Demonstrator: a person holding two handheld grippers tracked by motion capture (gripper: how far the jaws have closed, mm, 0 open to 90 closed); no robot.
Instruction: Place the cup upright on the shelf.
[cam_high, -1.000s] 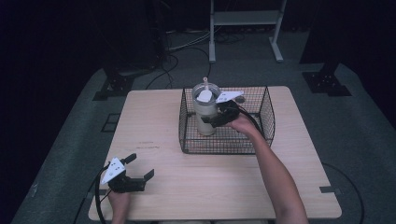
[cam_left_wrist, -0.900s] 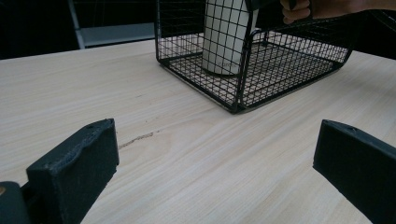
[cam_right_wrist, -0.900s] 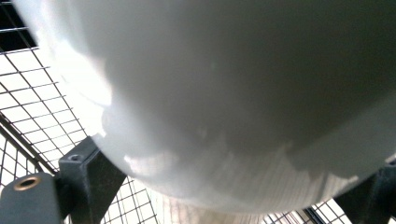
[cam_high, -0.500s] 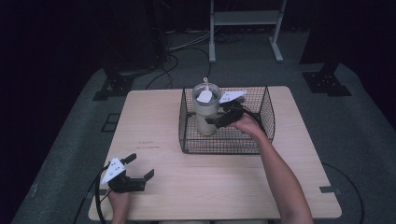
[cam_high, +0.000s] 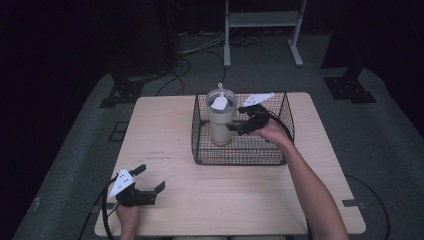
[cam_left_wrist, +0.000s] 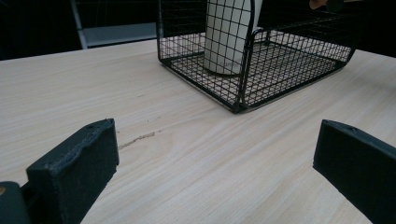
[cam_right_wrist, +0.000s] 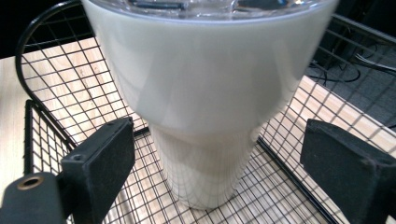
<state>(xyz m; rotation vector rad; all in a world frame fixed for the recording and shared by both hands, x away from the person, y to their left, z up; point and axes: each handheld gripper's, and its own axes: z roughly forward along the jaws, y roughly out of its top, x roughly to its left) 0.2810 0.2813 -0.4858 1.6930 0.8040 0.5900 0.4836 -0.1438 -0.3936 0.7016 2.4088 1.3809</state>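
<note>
Both tongs stand with their jaws apart and nothing between the pads. Nearest the person, the left gripper (cam_high: 148, 191) rests low over the front left corner of the table (cam_high: 165, 135), well apart from the work, probably parked there so that it stays out of the other hand's way. Farther off, the right gripper (cam_high: 235, 127) reaches inside the wire basket (cam_high: 285, 120), its jaws spread wide on either side of the cream tumbler (cam_high: 220, 120) but not touching it; judging by that, it is either about to close on the tumbler or has just let go, and the pictures cannot settle which. The tumbler stands upright in the left part of the basket.

From above, the clear lid and its knob show. The right gripper view shows instead the gap between each pad and the tumbler's narrower lower body. The left gripper view looks across bare wood to the basket's near corner.
</note>
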